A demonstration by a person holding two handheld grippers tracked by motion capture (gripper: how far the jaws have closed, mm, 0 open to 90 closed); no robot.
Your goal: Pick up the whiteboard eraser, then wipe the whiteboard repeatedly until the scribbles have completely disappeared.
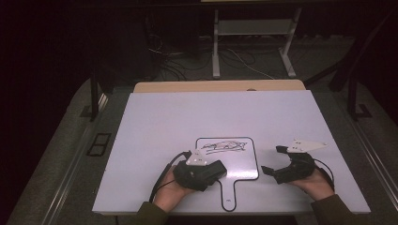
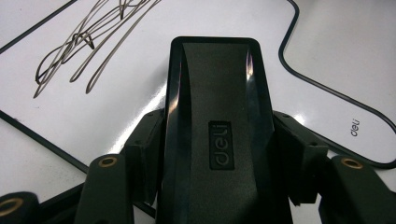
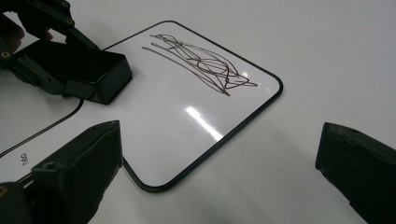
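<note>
The black eraser (image 2: 215, 140) was clamped between the left gripper (image 1: 199, 174) jaws and laid on the whiteboard (image 1: 248, 161) near the scribble (image 3: 201, 63) (presumably for wiping); the right gripper (image 1: 274, 161) waited beside the board, jaws wide and empty

High view: above near edge, facing forward-down at whiteboard (image 1: 234, 159). Gripper views: low, close beside whiteboard (image 3: 187, 107); both share scribble (image 2: 88, 42).

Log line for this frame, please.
left gripper: shut on eraser, over whiteboard | right gripper: open, beside board | scribble: unerased
</note>
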